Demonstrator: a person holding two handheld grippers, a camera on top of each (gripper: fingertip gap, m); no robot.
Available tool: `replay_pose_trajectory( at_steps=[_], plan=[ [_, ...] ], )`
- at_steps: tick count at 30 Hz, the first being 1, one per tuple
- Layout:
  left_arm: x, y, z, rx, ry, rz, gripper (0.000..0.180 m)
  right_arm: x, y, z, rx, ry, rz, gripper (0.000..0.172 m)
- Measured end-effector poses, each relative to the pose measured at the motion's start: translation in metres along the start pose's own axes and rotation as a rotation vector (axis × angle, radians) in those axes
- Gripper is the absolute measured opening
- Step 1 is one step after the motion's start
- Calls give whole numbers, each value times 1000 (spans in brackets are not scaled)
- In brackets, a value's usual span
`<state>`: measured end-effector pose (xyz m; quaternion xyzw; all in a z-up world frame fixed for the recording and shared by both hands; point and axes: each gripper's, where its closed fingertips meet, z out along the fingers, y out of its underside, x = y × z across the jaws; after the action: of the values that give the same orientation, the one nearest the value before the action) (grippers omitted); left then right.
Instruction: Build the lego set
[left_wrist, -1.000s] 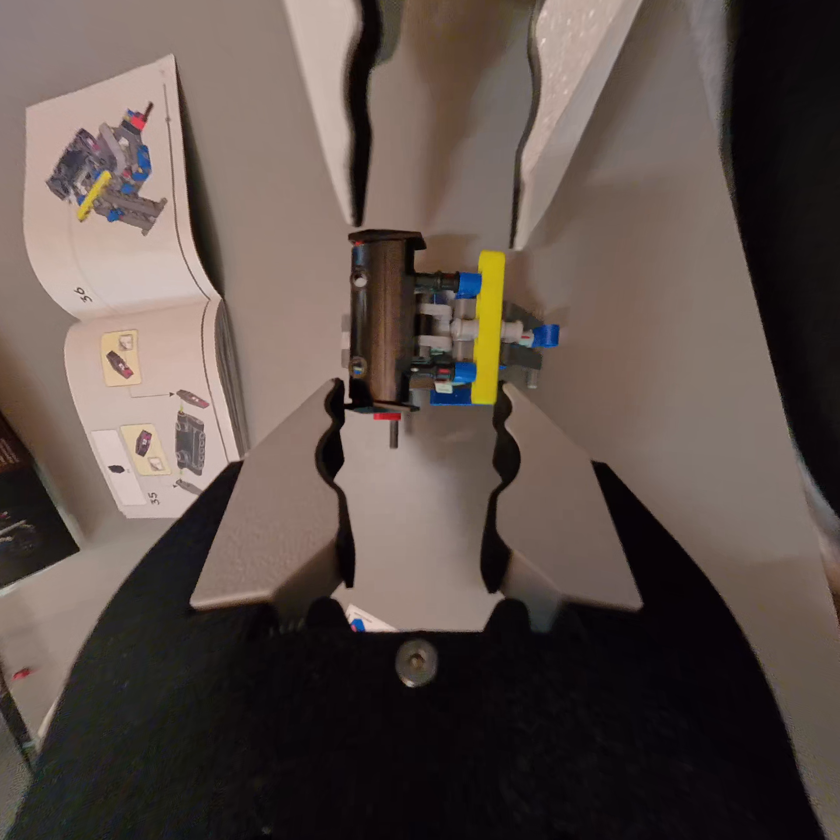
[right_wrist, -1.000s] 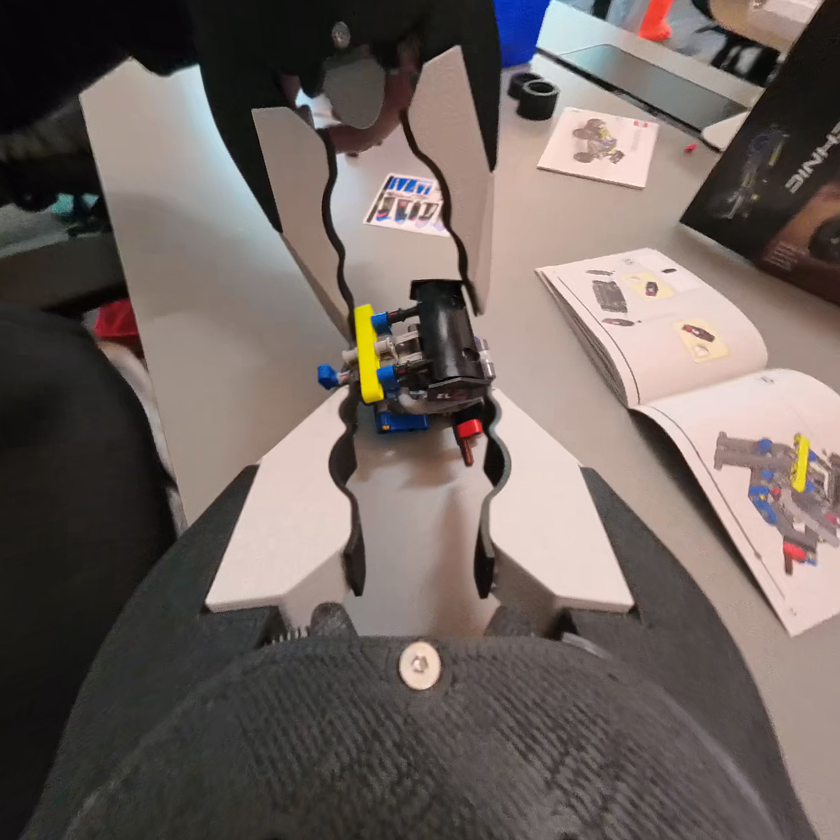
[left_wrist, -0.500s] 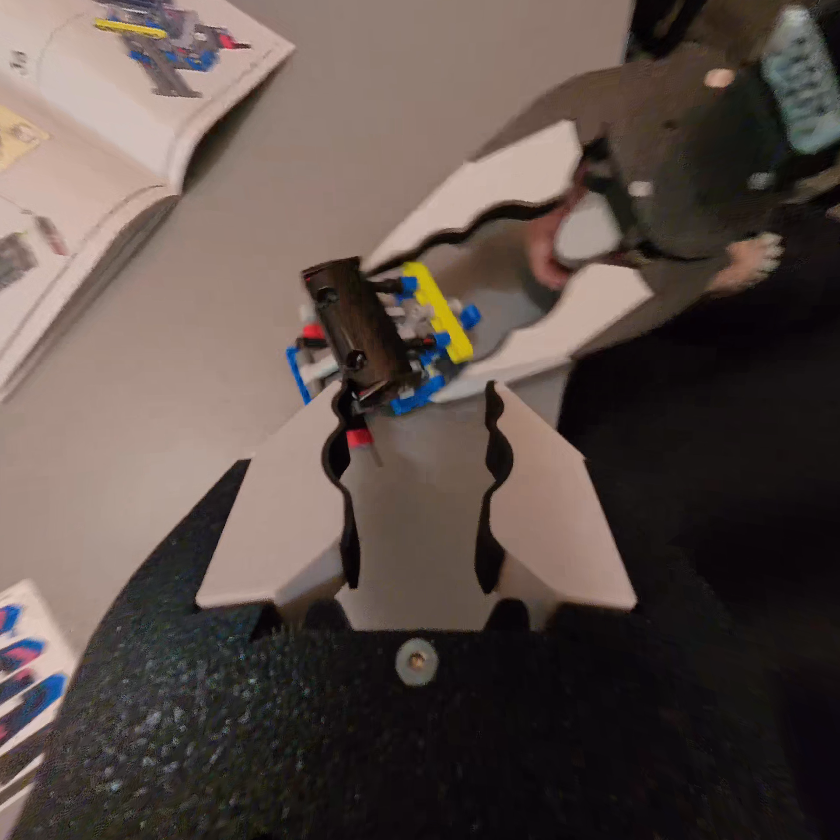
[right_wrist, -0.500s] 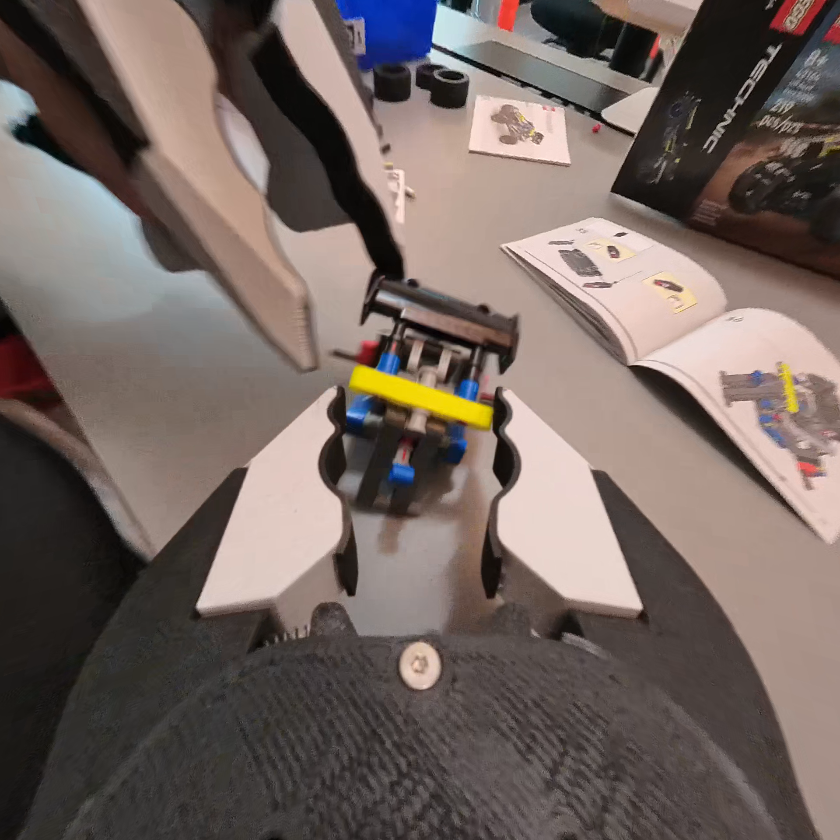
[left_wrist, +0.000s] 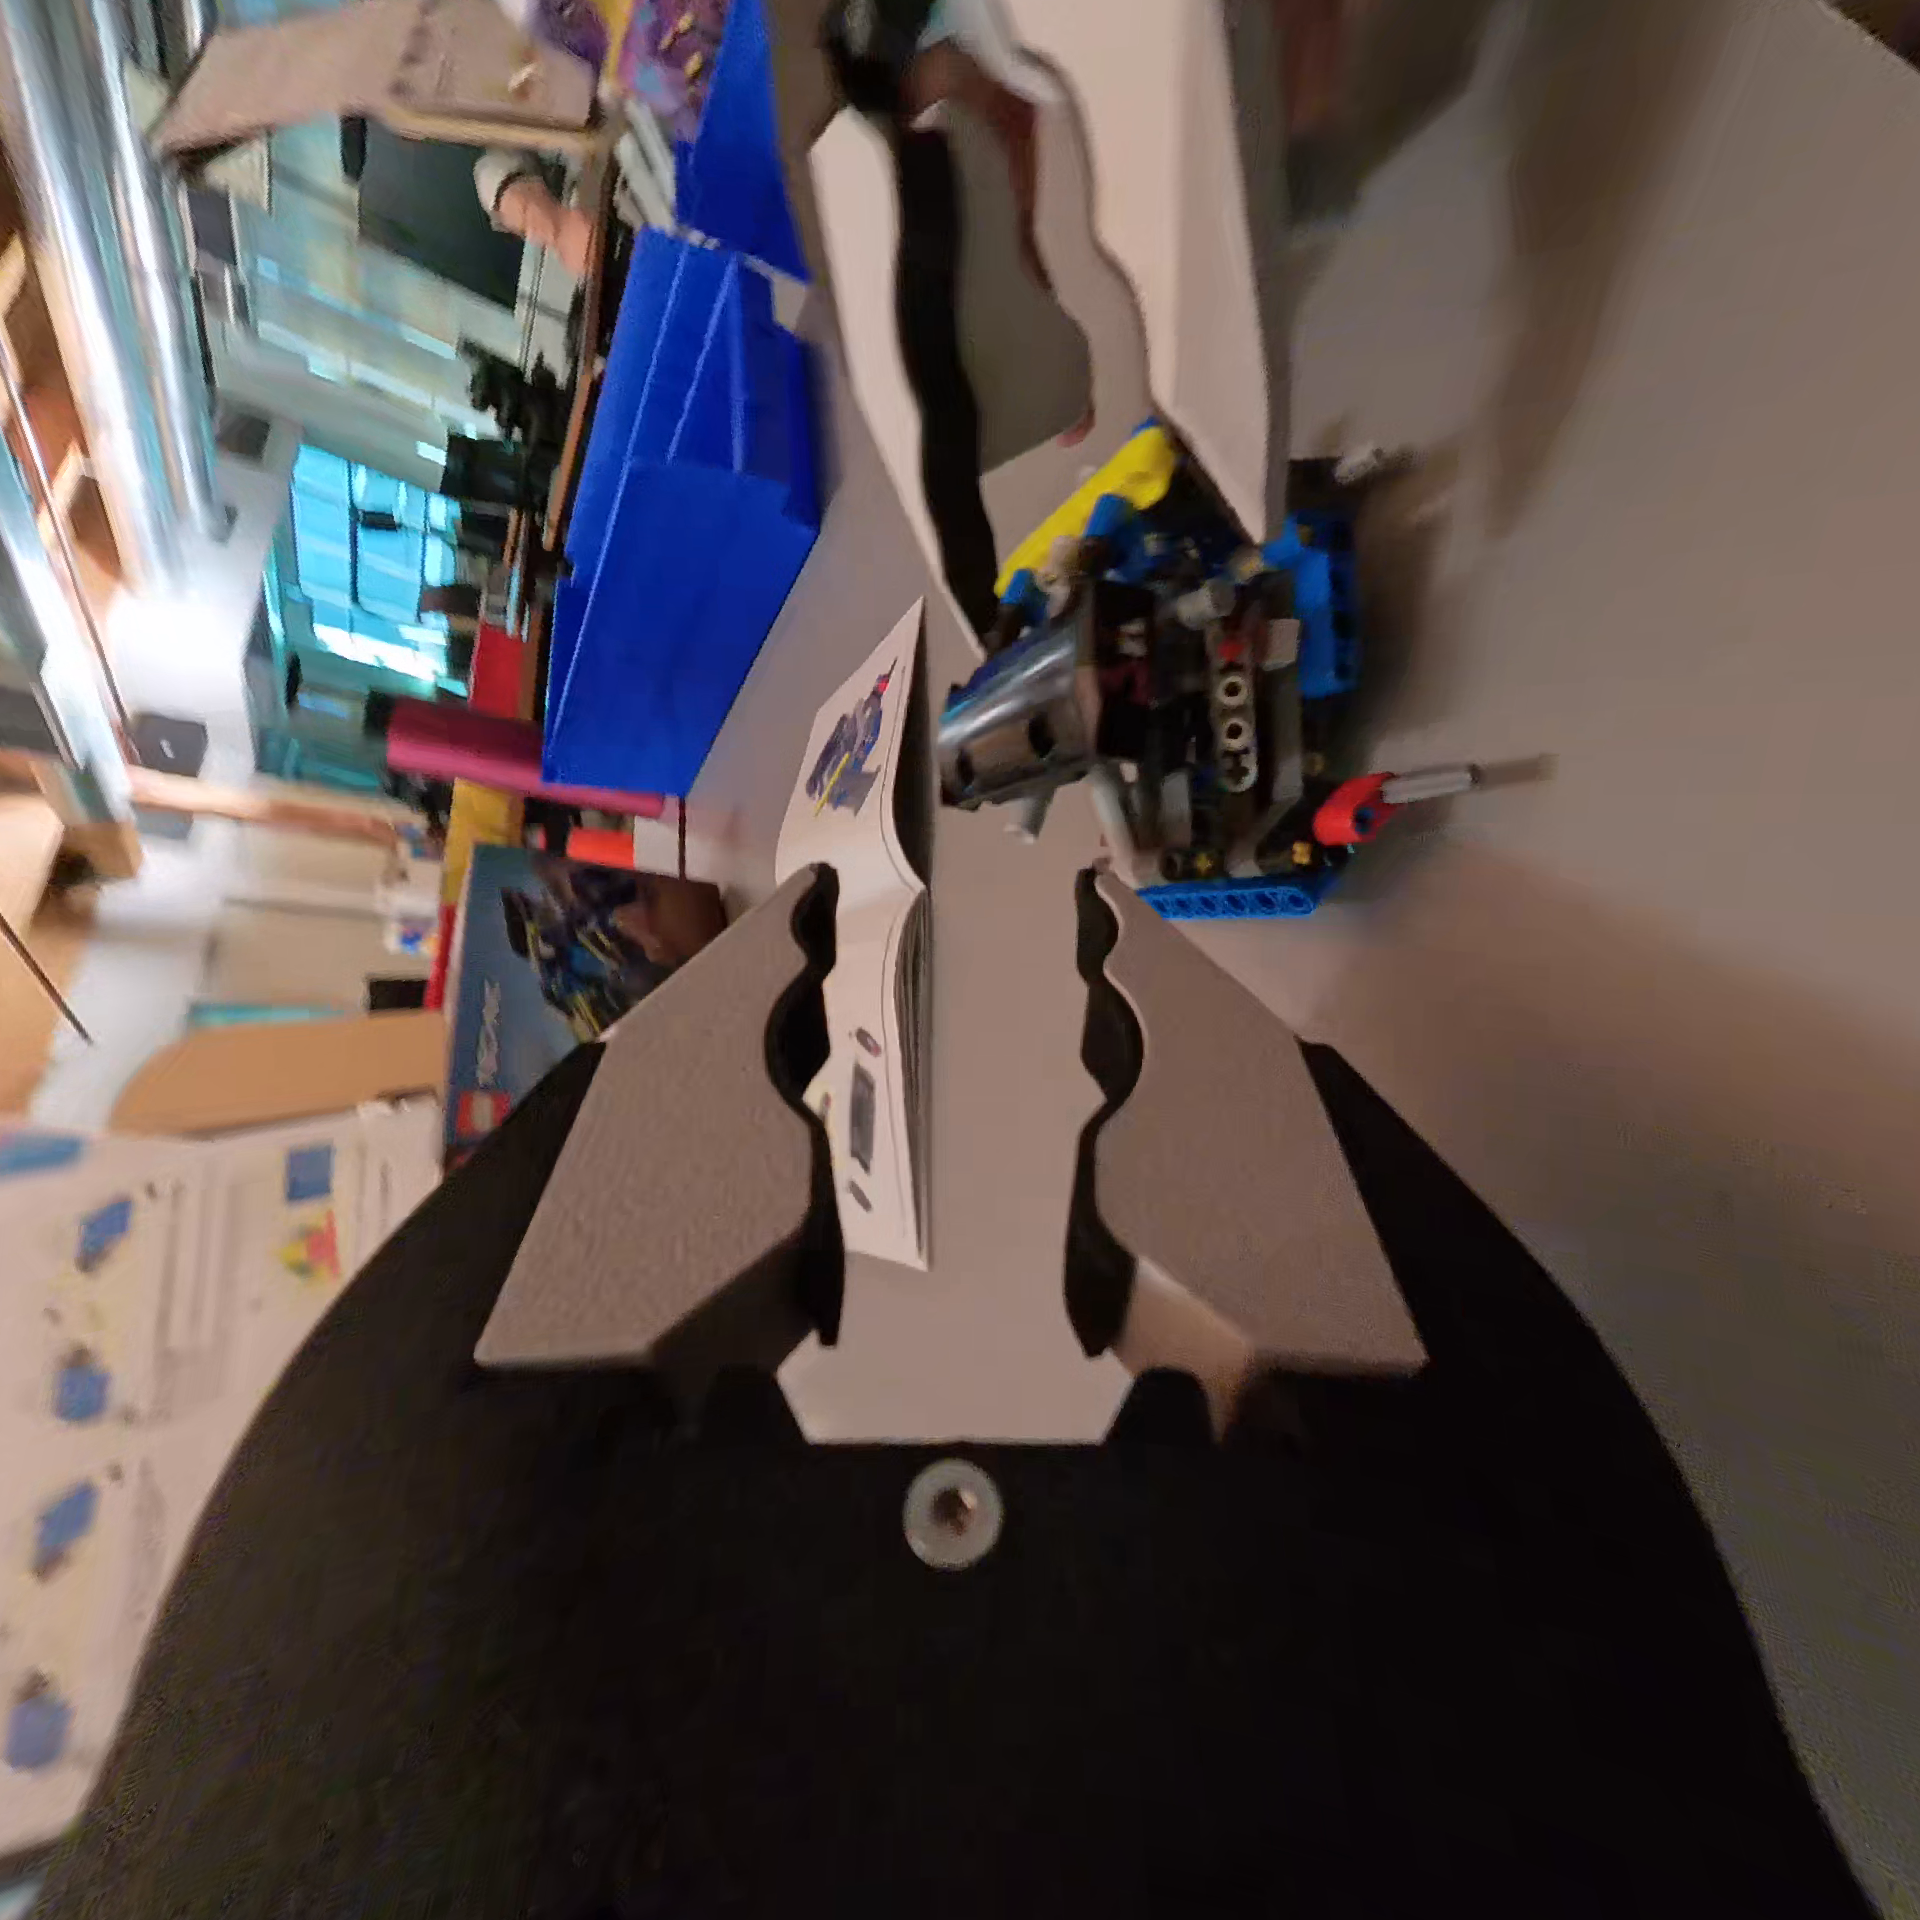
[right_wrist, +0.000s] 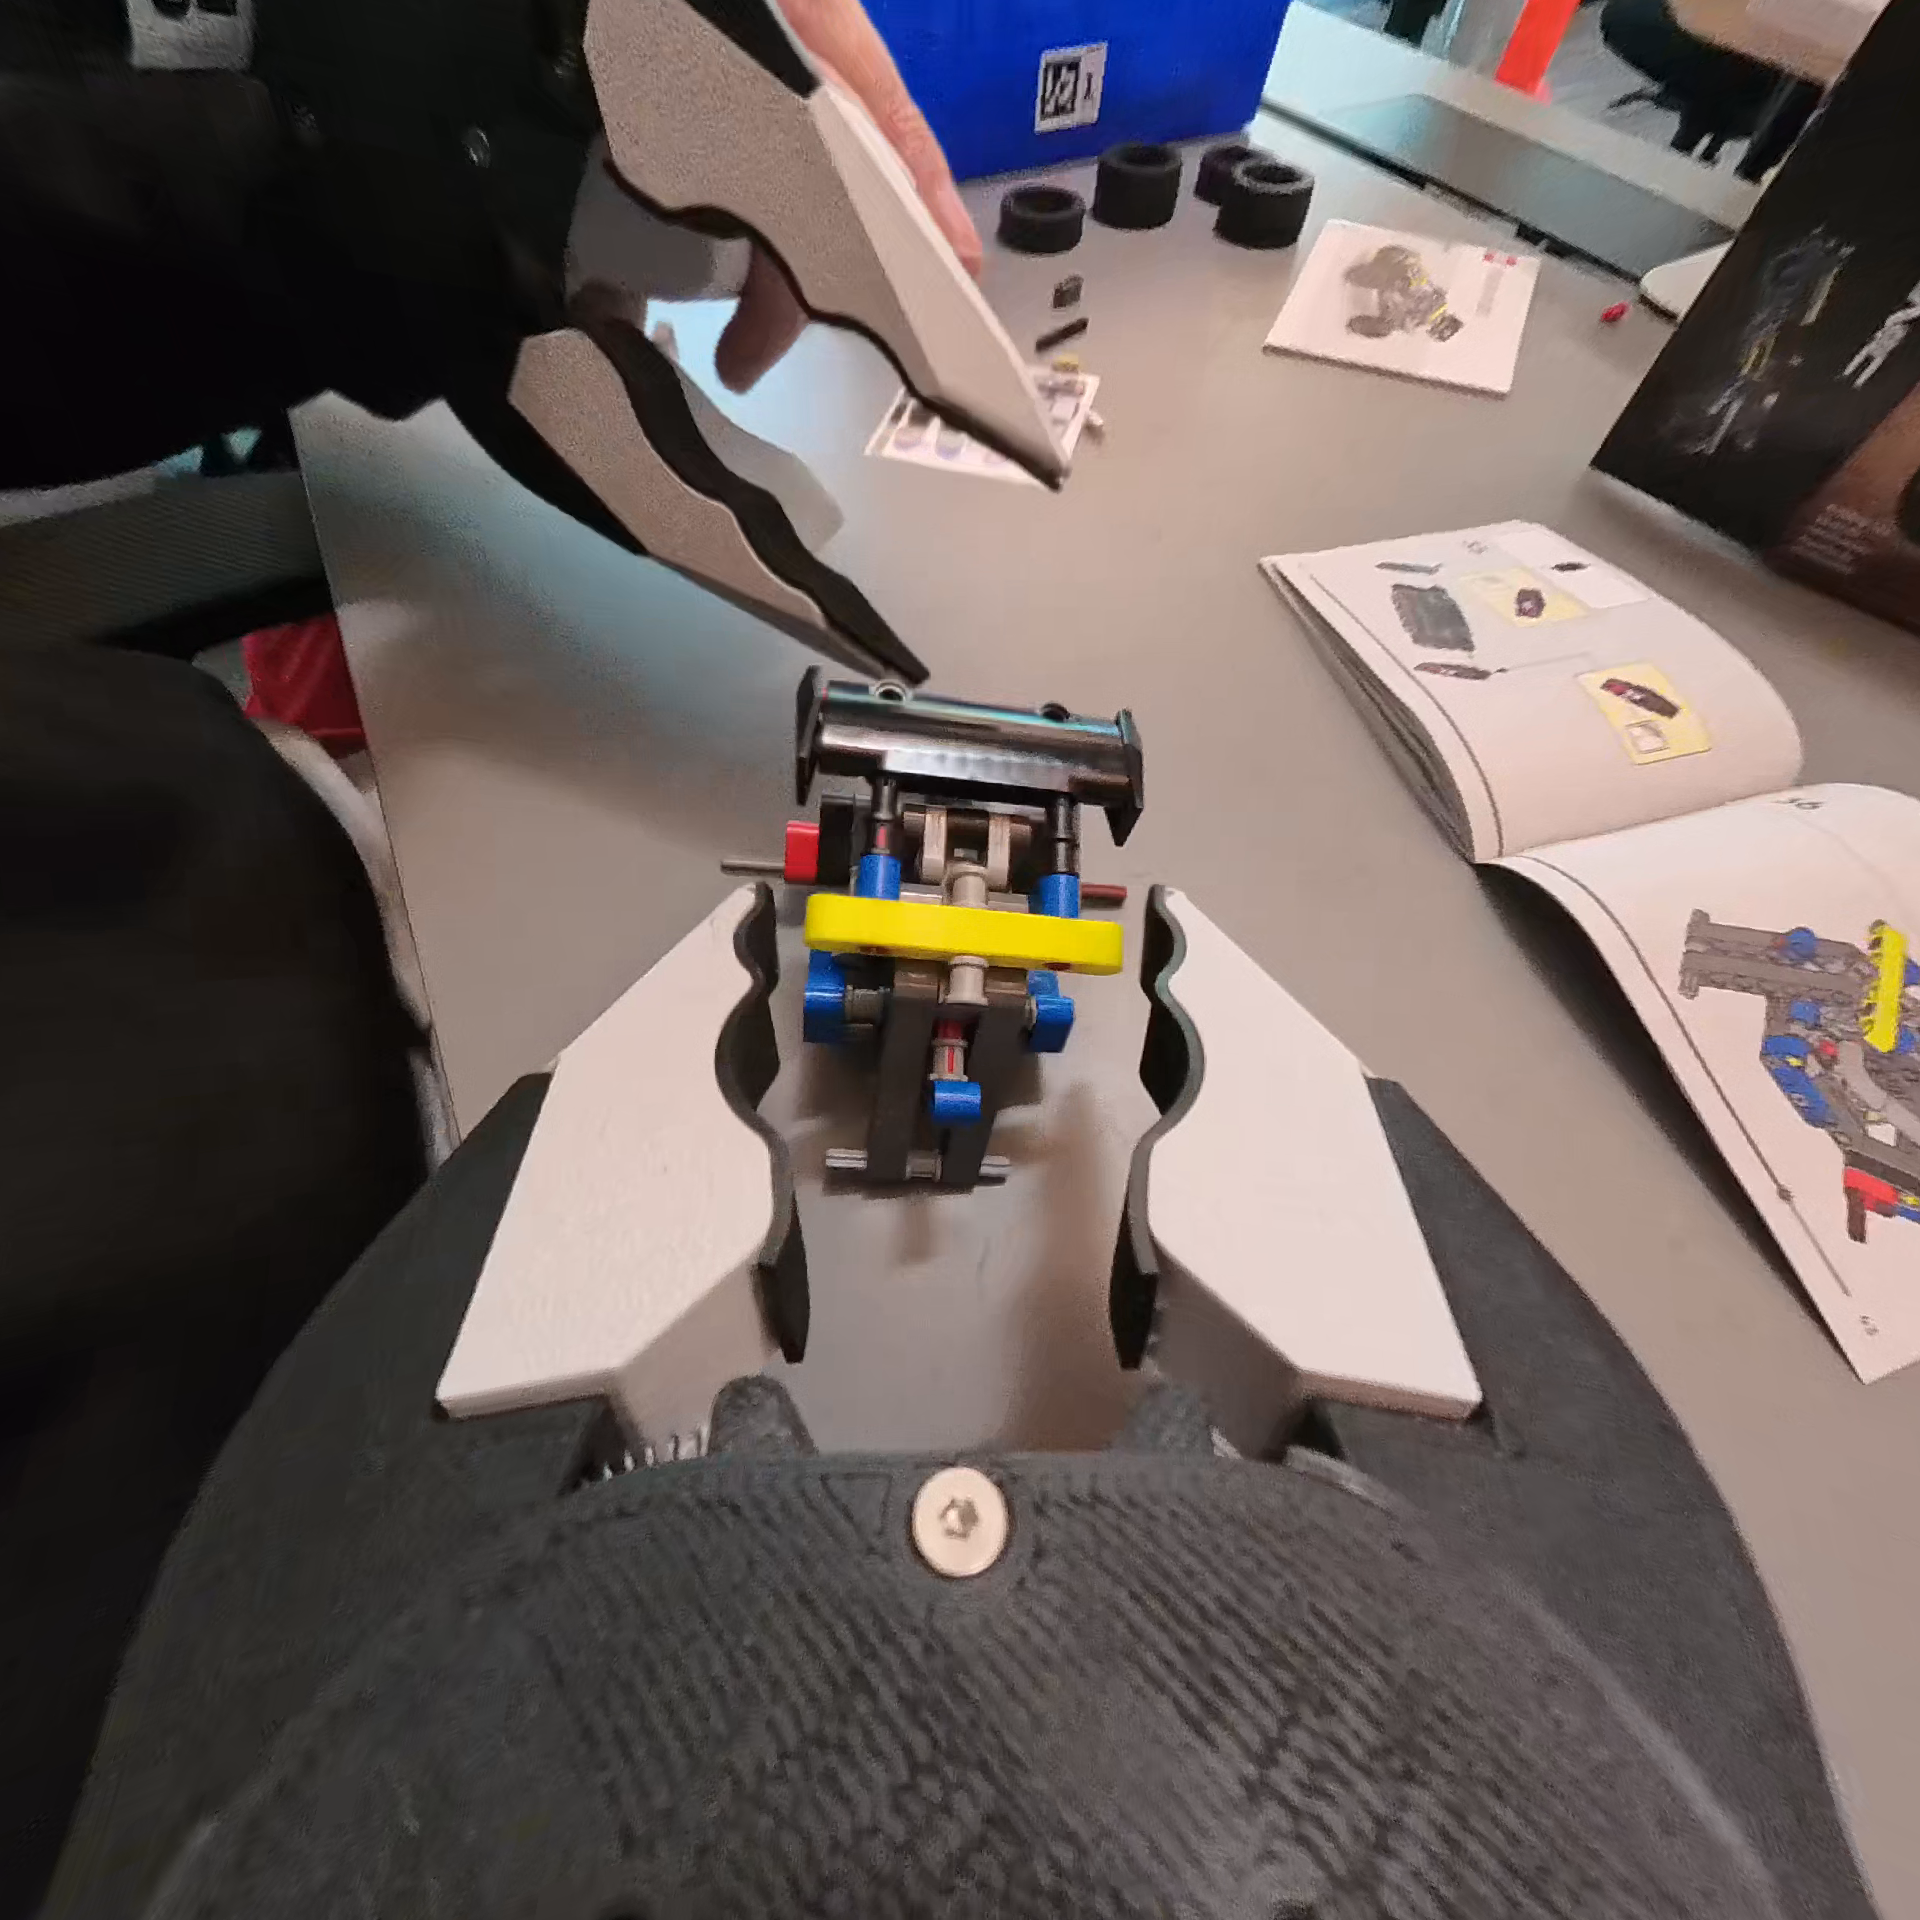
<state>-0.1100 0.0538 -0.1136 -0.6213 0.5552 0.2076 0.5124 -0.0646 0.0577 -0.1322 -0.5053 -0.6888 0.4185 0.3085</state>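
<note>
L gripper (right_wrist: 982, 577) comes in from upper left of the R wrist view, rolled on its side, a hand behind it. Its jaws are partly open w/ nothing between them. In its own view the fingers frame only bare table (right_wrist: 582, 790) and the booklet (left_wrist: 883, 935). A sec ago it straddled the model; now it's swung off to one side, and its lower fingertip (right_wrist: 883, 655) sits right at the model's black top bar. Touching or just above, can't tell. Model (right_wrist: 966, 748), a small black, yellow and blue brick build, stands on the table at centre, now well in between the fingers of the R gripper (right_wrist: 956, 904), not just at their tips as before. R jaws are wide open: thin gaps show either side of the yellow beam (right_wrist: 966, 935), so pads aren't pressing and nothing is held. Further right the booklet lies open, w/ a dark box (right_wrist: 1787, 312) behind it. Tyres (right_wrist: 1143, 182) and a blue bin (right_wrist: 1039, 62) are at the far edge.
</note>
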Motion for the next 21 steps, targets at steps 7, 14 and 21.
replay_pose_trajectory(
  at_steps=[7, 14, 21],
  plan=[
    [4, -8, 20, 68, 7, 334, 27, 0, -1, 11, 3, -5, -132, 60],
    [-2, -10, 11, 41, -65, 464, 8, -1, -6, 17, 45, -99, -171, 60],
    [-8, -14, 3, 31, -87, 502, 6, -1, -14, 31, 46, -171, -240, 58]
  ],
)
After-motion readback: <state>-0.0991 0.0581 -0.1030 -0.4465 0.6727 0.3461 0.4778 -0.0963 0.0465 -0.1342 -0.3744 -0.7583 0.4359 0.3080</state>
